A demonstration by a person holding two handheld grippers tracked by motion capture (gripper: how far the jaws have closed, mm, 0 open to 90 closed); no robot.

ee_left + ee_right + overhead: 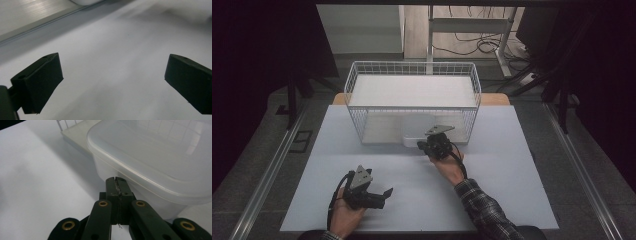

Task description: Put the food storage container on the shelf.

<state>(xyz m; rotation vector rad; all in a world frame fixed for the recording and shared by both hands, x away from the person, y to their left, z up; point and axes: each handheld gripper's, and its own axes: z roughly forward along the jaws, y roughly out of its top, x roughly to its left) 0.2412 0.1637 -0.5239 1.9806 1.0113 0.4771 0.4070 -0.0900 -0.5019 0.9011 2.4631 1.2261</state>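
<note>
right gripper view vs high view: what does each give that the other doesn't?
Right gripper view alone: the right gripper's jaws pressed together with nothing between them, tips at the wall of the translucent box just under its lid rim; whether they touch it is unclear.

High view alone: the wire basket around a white block, the left gripper open over the mat, both forearms, and the floor and cables beyond.

Both: the box, the basket's wire and the white mat.

A lab or test room: a white table (492, 200) stands between metal floor rails (262, 180), dark curtains hang at both sides, and loose cables (472, 45) lie beyond its far edge.
</note>
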